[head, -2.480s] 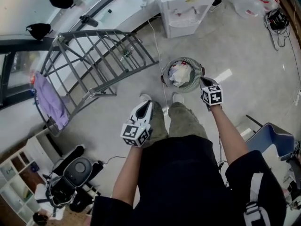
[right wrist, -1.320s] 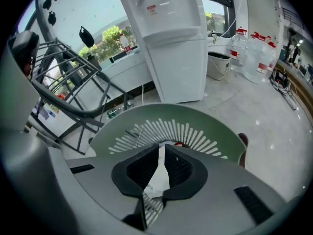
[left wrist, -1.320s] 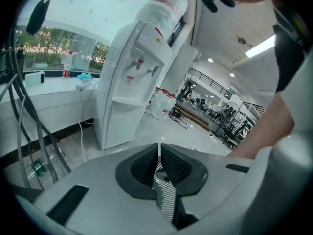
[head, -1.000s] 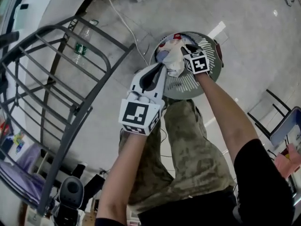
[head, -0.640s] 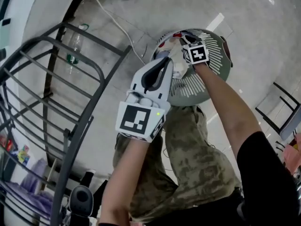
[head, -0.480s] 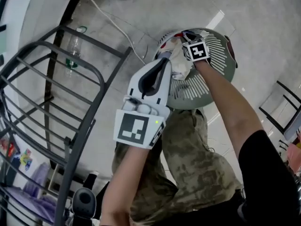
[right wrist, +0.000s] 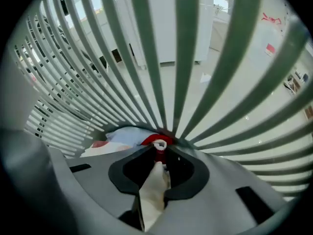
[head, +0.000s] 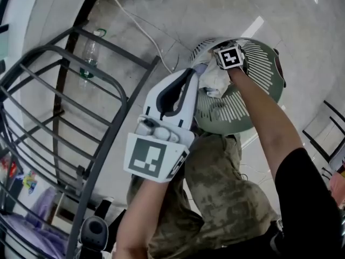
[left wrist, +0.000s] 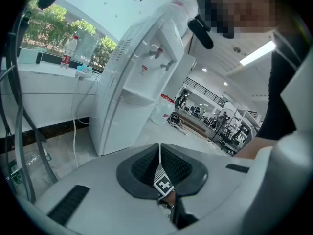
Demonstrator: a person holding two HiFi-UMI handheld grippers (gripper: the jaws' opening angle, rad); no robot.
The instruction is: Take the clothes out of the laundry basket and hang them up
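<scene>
The round grey-green laundry basket stands on the floor in front of the person's legs; in the right gripper view its slats fill the picture. My right gripper is down inside it, and a white garment runs between its jaws. The jaws are opening, though the cloth still fills the gap between the pads. Red and light blue laundry lies just beyond the tips. My left gripper hovers shut and empty beside the basket's near rim.
A grey metal drying rack stands to the left, with a purple cloth low on it. A plastic bottle and a white cable lie on the floor near the rack. A white water dispenser stands beyond the left gripper.
The person has bent down over the basket. The right gripper went into it and onto the white garment, and the left gripper rose closer to the camera beside the rim.
</scene>
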